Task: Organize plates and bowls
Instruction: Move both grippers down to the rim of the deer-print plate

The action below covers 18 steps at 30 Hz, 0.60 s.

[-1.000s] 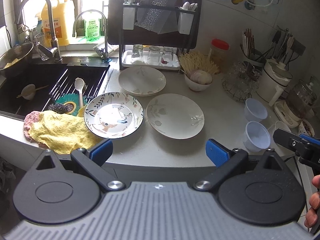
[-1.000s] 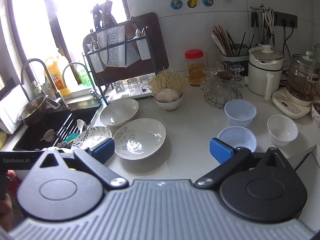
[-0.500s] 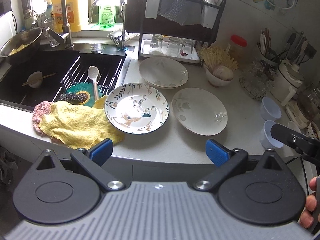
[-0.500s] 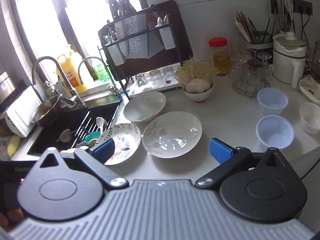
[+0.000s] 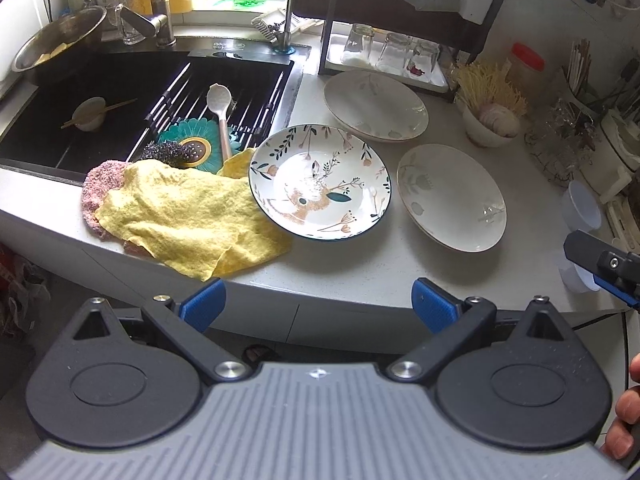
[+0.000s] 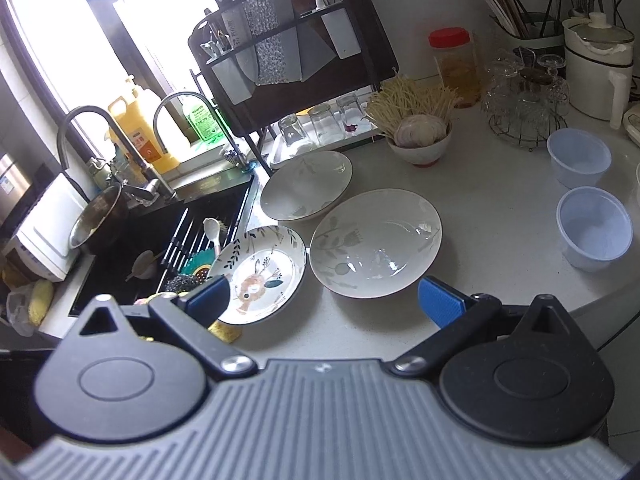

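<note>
Three plates lie on the white counter. A floral plate (image 5: 320,182) (image 6: 260,274) rests partly on a yellow cloth (image 5: 188,216). Right of it sits a pale plate (image 5: 450,196) (image 6: 376,242), and behind both another pale plate (image 5: 376,106) (image 6: 306,184). Two translucent plastic bowls (image 6: 594,232) (image 6: 578,156) stand at the right. My left gripper (image 5: 318,306) is open, held in front of the counter edge below the floral plate. My right gripper (image 6: 324,300) is open too, low over the near counter, between the floral and the pale plate. Nothing is between either pair of fingers.
A dark sink (image 5: 132,92) with a rack, spoon and scrubbers lies at the left. A dish rack (image 6: 288,60) with upturned glasses stands behind the plates. A bowl of noodles (image 6: 420,136), a jar, a wire basket of glasses and a white kettle line the back right.
Both grippers have swung left and tilted down toward the plates, which now look nearer. The plates and bowls have not moved. Both grippers stay open.
</note>
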Each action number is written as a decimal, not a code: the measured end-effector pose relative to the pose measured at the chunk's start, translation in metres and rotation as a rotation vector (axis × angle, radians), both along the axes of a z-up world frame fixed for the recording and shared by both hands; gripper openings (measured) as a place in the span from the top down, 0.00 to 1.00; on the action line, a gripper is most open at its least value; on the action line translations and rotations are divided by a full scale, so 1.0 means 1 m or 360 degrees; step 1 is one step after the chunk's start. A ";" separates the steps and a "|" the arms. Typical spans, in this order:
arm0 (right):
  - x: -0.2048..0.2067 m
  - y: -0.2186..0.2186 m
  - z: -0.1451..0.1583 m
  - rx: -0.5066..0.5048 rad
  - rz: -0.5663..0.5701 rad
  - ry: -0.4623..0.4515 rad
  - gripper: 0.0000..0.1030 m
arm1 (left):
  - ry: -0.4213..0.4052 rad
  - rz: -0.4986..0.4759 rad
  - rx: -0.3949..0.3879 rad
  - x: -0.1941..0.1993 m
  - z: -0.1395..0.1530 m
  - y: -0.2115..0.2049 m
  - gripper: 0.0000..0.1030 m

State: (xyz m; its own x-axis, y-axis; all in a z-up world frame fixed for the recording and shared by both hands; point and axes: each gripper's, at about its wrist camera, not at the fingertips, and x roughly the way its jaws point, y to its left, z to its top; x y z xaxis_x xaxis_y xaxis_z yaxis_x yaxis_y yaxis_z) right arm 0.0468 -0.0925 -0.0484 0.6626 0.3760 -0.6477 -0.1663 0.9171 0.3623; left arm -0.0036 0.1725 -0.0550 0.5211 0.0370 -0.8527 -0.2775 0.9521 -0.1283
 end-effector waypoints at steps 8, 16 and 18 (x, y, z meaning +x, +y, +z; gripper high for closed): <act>0.034 0.024 -0.024 0.0055 -0.0014 0.0132 0.01 | 0.0059 -0.0006 -0.0010 0.031 -0.015 0.025 0.02; 0.074 0.049 -0.050 0.0099 -0.0042 0.0323 0.04 | 0.0121 -0.0012 -0.0076 0.066 -0.033 0.054 0.02; 0.081 0.054 -0.056 0.0104 -0.0051 0.0357 0.04 | 0.0140 -0.0019 -0.0087 0.076 -0.039 0.061 0.02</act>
State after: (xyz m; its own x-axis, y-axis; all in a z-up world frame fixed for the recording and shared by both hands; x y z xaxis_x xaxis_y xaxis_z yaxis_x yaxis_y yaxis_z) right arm 0.1273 -0.0389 -0.1044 0.5170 0.4031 -0.7551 -0.0460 0.8940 0.4457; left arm 0.0720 0.2333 -0.0935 0.4444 -0.0165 -0.8957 -0.2787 0.9477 -0.1558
